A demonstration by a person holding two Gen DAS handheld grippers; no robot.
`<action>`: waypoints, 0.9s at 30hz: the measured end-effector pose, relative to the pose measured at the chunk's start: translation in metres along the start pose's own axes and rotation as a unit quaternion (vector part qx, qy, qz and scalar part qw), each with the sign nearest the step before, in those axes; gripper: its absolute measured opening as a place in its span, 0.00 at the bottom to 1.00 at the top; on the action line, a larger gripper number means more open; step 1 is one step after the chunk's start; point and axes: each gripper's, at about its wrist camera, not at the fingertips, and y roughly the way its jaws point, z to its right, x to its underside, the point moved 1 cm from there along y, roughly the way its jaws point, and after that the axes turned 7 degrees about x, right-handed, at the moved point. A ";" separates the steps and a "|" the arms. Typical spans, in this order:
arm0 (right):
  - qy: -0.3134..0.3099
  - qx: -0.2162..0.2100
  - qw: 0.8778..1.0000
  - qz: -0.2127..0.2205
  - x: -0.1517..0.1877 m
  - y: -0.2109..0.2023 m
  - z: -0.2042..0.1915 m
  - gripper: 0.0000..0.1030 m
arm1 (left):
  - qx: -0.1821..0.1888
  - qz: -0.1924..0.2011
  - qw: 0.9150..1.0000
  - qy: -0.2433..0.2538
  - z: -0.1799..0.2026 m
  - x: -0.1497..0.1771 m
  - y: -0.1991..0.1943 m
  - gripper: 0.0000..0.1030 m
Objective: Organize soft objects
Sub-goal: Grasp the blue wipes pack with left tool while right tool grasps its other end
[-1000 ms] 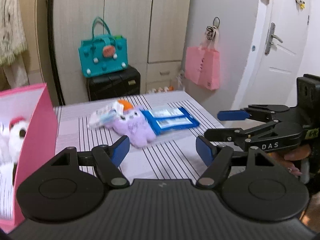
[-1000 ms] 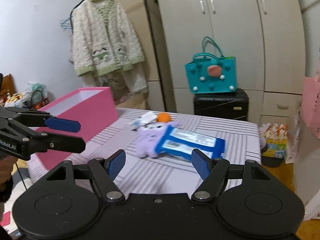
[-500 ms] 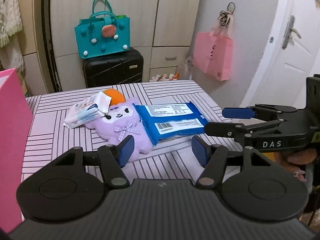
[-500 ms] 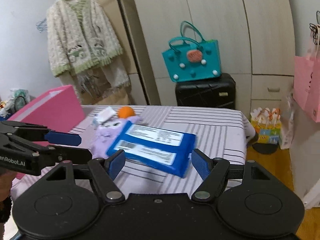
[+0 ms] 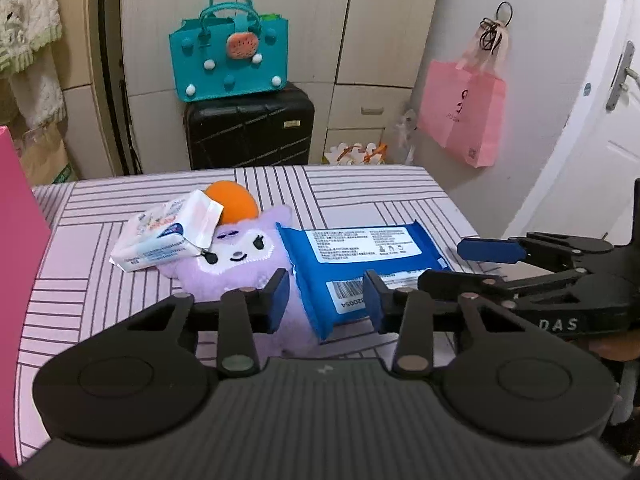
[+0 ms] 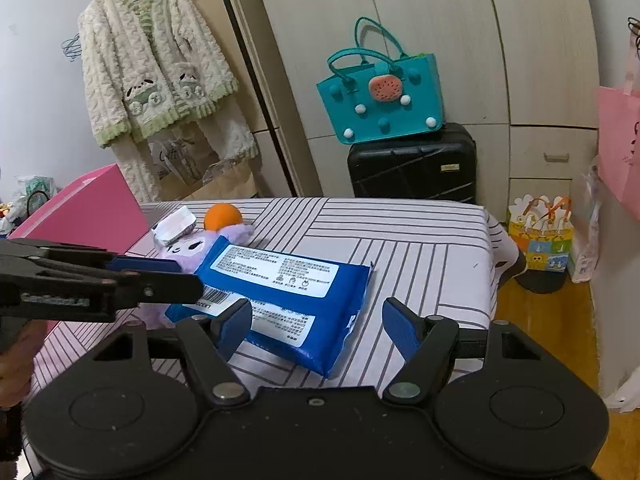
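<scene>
A purple plush toy lies on the striped table. A blue wipes pack leans on its right side. A white tissue pack and an orange ball lie at its head. My left gripper is open and empty, just in front of the plush and the blue pack. My right gripper is open and empty, close over the blue pack, with the plush behind it. Each gripper shows in the other's view.
A pink box stands at the table's left edge. Behind the table are a black suitcase with a teal bag, wardrobes, a pink bag on the wall and a door. The table's right edge drops to the floor.
Both grippers have moved forward toward the pile, which now looks larger and closer. The pink box has slid out to the left edge of the left view. Both stay open.
</scene>
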 end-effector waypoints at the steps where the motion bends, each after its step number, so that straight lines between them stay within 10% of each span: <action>1: 0.002 -0.003 1.000 -0.004 0.001 0.001 0.000 0.67 | -0.001 -0.003 1.000 -0.002 0.000 -0.001 0.002 0.36; 17: 0.034 -0.014 0.999 -0.013 0.008 0.006 0.003 0.33 | 0.008 -0.007 0.999 -0.047 0.007 0.012 0.025 0.36; 27: 0.045 -0.008 0.999 -0.005 0.012 -0.001 0.002 0.35 | 0.012 0.007 0.999 -0.040 0.018 0.016 0.020 0.36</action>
